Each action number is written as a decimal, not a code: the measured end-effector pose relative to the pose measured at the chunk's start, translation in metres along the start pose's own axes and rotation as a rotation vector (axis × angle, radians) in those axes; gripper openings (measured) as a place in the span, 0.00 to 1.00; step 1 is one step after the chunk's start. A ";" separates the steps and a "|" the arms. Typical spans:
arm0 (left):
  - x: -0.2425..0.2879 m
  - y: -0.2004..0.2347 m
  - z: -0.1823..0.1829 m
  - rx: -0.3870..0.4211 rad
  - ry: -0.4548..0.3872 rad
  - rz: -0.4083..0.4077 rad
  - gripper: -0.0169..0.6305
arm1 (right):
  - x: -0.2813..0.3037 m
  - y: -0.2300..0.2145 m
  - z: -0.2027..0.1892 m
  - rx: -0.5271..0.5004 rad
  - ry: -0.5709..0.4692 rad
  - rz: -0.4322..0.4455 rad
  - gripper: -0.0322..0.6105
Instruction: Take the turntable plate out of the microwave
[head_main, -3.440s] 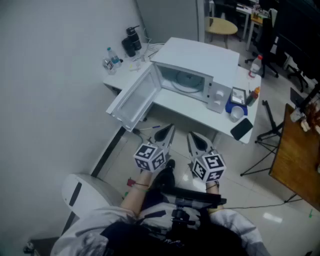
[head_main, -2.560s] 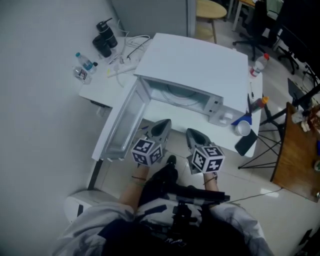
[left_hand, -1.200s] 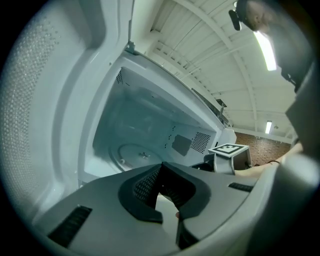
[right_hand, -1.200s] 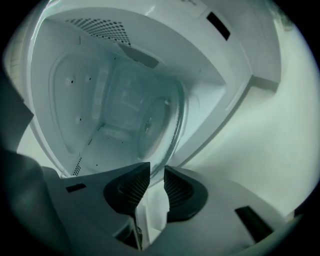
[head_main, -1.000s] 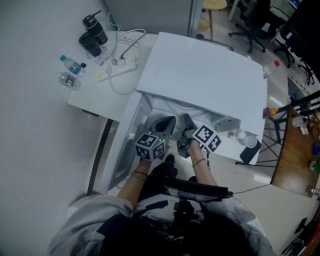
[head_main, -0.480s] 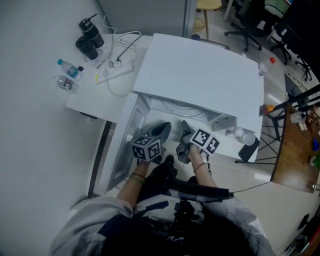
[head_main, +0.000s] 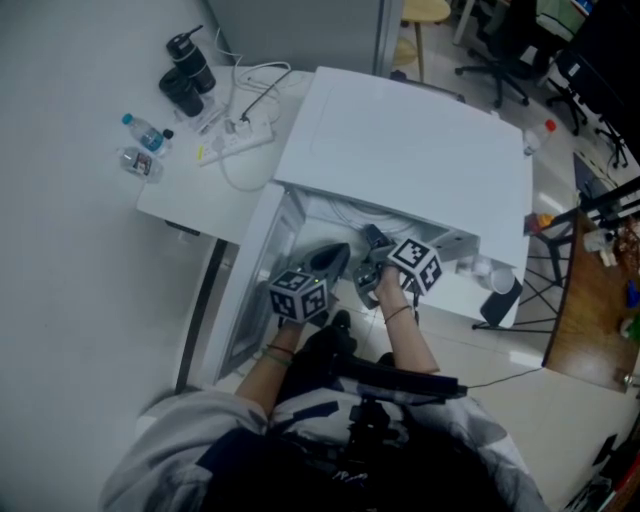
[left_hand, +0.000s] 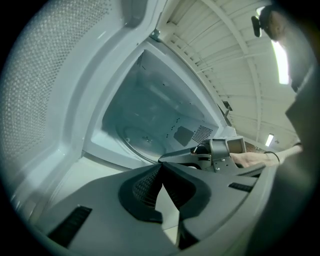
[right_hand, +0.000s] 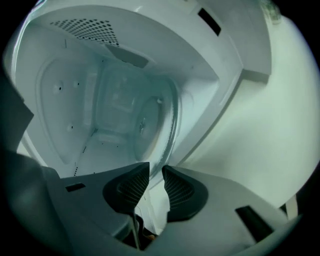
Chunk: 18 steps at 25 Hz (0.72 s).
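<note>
The table (head_main: 190, 195) juts out on the left, with a bottle (head_main: 146, 134) and a power strip (head_main: 235, 135) on it, well clear of the work. The microwave (head_main: 410, 150) stands beside them. Its door (head_main: 255, 290) is swung wide toward the person and walls off the left side of the opening. From the left gripper view the door's mesh panel (left_hand: 45, 85) fills the left, close alongside.

The left gripper (head_main: 343, 248) sits low in front of the opening, just right of the door, pointing a little downward into the cavity. Its jaws are pressed together with nothing between them (left_hand: 161, 166). The left hand (head_main: 285, 330) is behind it, forearm running straight back to the body.

The plate (left_hand: 142, 142) lies flat on the cavity floor. There is bare floor around its rim and open height above it up to the vented ceiling.

The right gripper (head_main: 370, 236) is just beside the left one, at the cavity mouth, angled down more steeply and rolled onto its side. The right hand (head_main: 393, 290) is bent at the wrist behind it. Its jaws are opening, with a narrow gap between the 2 ribbed pads (right_hand: 156, 167). The near rim of the plate (right_hand: 150, 120) runs down to that gap, and the pads do not press on it. To the right, the cavity's side wall is close.
</note>
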<state>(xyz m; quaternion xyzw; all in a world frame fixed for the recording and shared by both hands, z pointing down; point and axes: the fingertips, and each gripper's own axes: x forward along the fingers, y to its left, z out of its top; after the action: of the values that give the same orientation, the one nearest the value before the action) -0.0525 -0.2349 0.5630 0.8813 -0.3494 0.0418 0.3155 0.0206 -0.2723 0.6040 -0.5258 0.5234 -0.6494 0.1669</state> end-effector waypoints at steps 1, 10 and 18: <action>0.000 0.001 0.000 0.001 0.002 0.002 0.04 | 0.000 -0.001 0.001 0.031 -0.014 -0.001 0.19; -0.002 0.003 -0.003 -0.005 0.008 0.004 0.04 | -0.020 0.009 0.013 -0.054 -0.113 0.036 0.11; -0.001 0.007 -0.010 -0.060 0.019 0.010 0.04 | -0.035 0.003 0.004 -0.094 -0.097 0.060 0.10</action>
<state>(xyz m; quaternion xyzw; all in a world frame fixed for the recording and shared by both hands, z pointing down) -0.0561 -0.2324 0.5747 0.8693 -0.3517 0.0414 0.3449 0.0371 -0.2490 0.5838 -0.5479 0.5603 -0.5925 0.1867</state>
